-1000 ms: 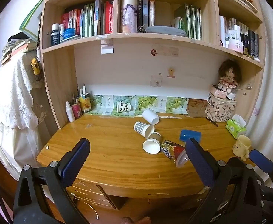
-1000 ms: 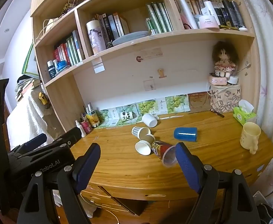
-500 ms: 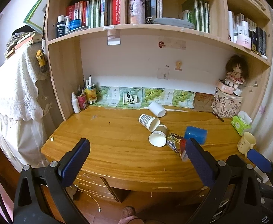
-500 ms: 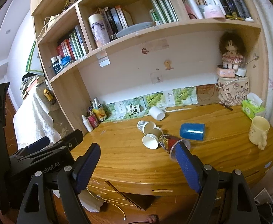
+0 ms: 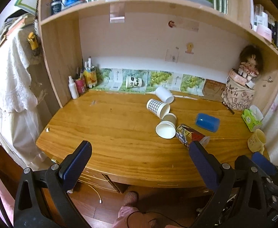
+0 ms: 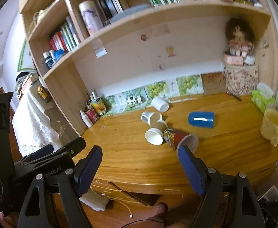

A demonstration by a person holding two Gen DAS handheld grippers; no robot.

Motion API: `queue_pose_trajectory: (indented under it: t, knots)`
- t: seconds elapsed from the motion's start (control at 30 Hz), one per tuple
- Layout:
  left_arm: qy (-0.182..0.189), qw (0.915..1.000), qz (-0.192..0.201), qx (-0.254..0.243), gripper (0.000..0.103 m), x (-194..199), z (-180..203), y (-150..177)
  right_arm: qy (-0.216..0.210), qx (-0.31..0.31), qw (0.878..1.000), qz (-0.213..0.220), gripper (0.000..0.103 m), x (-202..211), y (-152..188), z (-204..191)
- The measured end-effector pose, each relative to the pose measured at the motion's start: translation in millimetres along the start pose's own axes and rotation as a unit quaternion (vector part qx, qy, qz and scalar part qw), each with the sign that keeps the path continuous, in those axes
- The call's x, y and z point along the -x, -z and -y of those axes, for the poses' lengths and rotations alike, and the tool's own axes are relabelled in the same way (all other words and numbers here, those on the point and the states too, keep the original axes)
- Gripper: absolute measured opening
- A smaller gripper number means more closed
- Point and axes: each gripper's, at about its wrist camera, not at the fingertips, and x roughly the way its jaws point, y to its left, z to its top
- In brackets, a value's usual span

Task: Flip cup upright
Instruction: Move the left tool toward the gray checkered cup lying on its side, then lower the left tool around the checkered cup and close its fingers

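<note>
Beyond right gripper [image 6: 140,153] fingers [image 6: 188,163], printed cup [image 6: 179,137] lying sideways

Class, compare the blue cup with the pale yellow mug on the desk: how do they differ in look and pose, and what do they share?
The blue cup lies on its side; the yellow mug stands upright, mouth up. The blue cup is plain, smooth and handle-free as far as shown; the yellow mug has a lumpy moulded handle. The blue cup sits mid-desk near the paper cups; the yellow mug stands at the right edge. Both rest on the wooden desk, untouched by either gripper.
</note>
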Motion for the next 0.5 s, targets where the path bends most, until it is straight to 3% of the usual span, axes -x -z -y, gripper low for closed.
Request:
queue_pose_trajectory:
  t: [0.3,0.5]
  knots:
    - [0.022,0.9966,-0.079,-0.007,0.102,-70,-9,-36,-0.009,-0.056,0.996,-0.069,0.083,-64,-17,11]
    - [0.054,0.9904,-0.118,-0.046,0.102,-113,-7,-61,-0.005,-0.103,0.989,-0.102,0.083,-109,-33,24]
